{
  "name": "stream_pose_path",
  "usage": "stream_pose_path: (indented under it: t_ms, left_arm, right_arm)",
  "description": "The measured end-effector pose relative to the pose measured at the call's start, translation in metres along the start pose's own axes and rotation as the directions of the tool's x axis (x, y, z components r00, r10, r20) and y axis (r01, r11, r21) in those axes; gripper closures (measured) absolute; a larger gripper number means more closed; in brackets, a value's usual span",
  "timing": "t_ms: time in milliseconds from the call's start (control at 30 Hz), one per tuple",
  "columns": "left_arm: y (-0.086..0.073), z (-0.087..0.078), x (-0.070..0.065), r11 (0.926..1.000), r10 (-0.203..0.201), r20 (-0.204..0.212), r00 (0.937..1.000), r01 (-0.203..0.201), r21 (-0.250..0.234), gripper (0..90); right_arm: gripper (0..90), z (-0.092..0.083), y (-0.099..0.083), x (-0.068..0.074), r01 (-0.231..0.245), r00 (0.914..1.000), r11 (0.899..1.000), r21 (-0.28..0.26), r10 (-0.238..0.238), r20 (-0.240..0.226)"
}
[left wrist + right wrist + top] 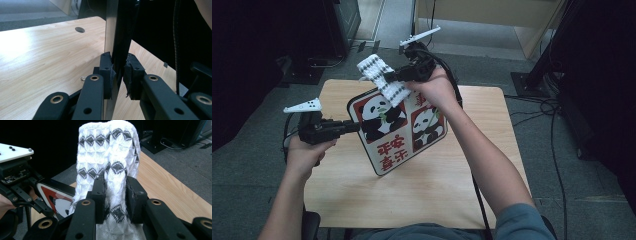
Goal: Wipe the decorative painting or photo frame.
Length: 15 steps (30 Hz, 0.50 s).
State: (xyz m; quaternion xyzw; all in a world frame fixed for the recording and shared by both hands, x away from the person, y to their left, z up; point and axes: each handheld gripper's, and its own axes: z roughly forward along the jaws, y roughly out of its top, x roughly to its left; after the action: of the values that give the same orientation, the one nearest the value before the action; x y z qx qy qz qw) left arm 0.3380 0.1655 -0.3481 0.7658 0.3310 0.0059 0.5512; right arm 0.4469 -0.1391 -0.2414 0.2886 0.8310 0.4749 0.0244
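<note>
Black jaws of the left gripper (119, 75) are clamped on the thin left edge of a panda-printed board (399, 127), holding it tilted above the left half of the wooden table (437, 190). Pinched tight in the right gripper (113, 195) is a folded white knitted cloth (107, 157) with grey diamonds, pressed against the board's upper edge, over the table's far edge.
</note>
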Motion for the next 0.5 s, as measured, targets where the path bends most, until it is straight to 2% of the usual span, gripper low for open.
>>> stream_pose_path:
  t_ms: [500]
  left_arm:
    - [0.000, 0.000, 0.000, 1.0000, 0.005, -0.003, 1.0000, -0.005, 0.002, 78.6]
  right_arm:
    - [72.1, -0.008, -0.003, -0.012, -0.017, 0.9996, 1.000, -0.009, 0.017, 0.021]
